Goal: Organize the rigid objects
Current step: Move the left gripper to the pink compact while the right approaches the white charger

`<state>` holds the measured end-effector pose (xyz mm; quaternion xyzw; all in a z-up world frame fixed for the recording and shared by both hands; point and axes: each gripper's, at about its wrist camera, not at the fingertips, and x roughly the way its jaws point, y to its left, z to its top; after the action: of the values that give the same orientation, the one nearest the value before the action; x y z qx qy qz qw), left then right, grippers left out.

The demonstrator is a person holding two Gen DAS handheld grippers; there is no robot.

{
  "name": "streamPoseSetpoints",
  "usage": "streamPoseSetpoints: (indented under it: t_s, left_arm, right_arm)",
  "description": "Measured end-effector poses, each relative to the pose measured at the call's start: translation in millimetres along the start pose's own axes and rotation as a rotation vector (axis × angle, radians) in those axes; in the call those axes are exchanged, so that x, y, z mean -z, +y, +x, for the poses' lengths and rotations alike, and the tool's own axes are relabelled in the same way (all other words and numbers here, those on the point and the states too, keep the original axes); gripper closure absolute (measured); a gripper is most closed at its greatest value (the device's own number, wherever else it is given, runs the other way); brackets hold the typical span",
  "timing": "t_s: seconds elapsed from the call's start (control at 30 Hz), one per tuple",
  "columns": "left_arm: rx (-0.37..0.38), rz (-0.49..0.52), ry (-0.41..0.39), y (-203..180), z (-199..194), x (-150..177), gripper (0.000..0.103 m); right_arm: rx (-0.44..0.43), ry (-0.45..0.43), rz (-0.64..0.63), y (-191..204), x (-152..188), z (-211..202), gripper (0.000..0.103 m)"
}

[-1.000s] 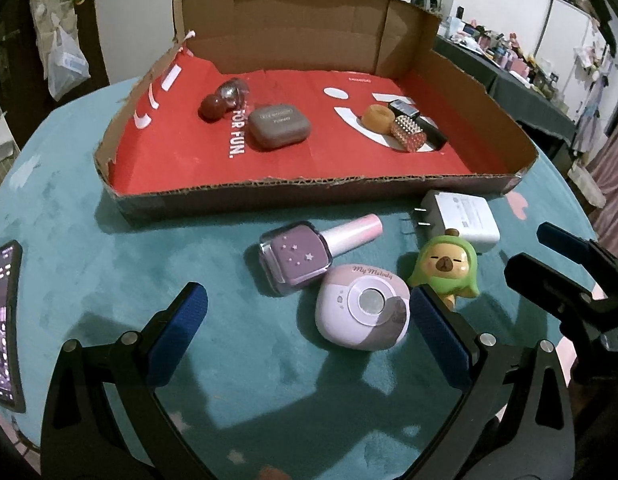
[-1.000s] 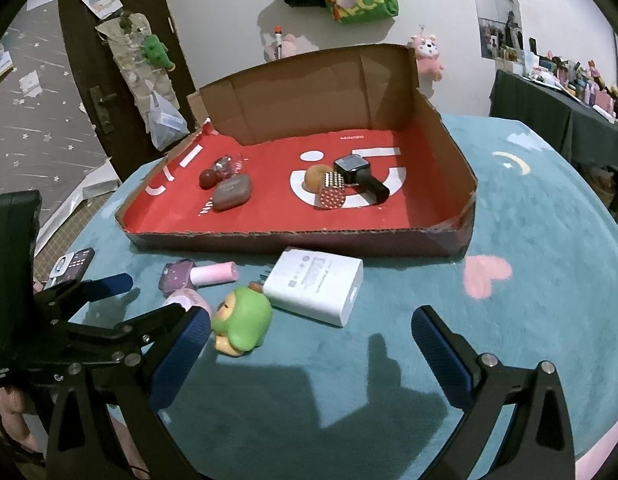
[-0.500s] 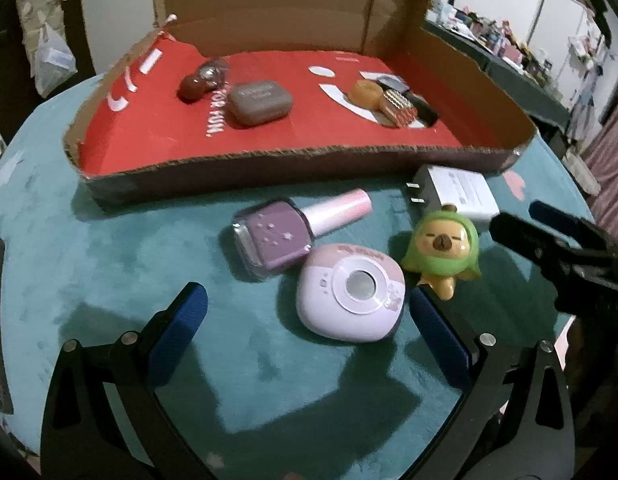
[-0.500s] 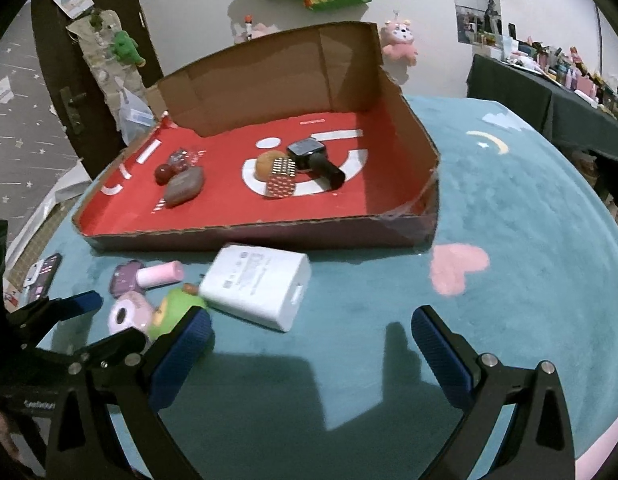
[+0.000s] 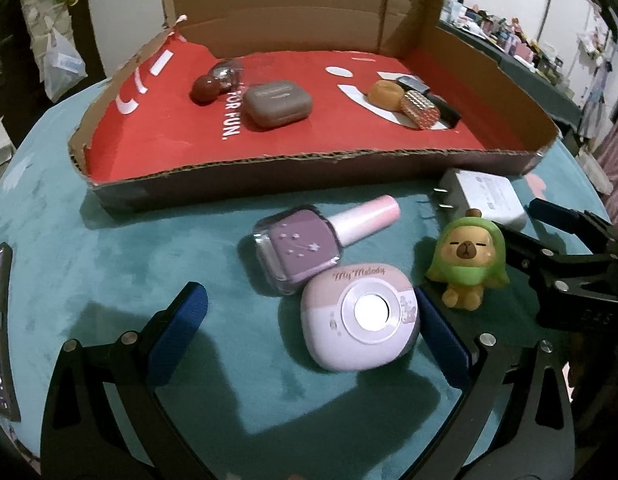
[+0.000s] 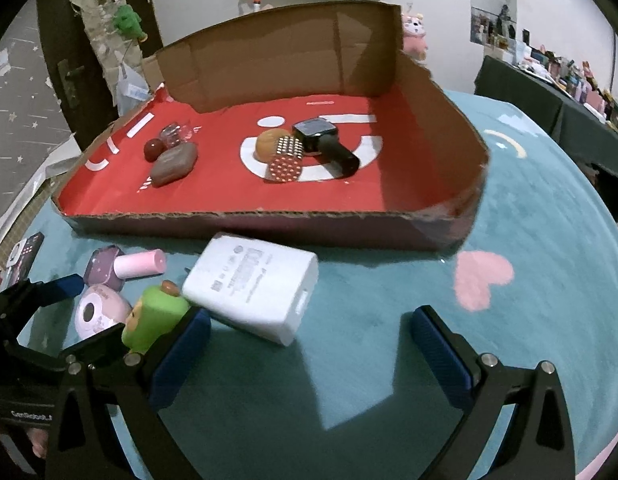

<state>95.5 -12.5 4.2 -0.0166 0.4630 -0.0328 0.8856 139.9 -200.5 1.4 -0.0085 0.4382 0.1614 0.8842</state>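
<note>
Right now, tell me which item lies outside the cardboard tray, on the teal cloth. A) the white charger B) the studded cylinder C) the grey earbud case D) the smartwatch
A: the white charger lies on the teal cloth in front of the cardboard tray; the other three sit on the tray's red floor.

Right claw (image 6: 309, 344) nearer white charger (image 6: 251, 282).

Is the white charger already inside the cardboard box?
No, the white charger lies on the teal cloth outside the cardboard box's front wall.
</note>
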Motion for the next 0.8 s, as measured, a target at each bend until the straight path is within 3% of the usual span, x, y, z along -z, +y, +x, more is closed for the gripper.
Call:
streamPoseSetpoints:
  t_s: [0.57, 0.8]
  left_arm:
    - [0.002, 0.002, -0.009, 2.9, 0.9, -2.1, 0.002]
    - [0.006, 0.011, -0.014, 1.4, 1.5, -2.1, 0.002]
  right_arm:
    - [-0.086, -0.009, -0.005, 11.9, -14.7, 10.6, 0.001]
    - [0.003, 0.016, -0.066, 17.4, -12.5, 16.8, 0.005]
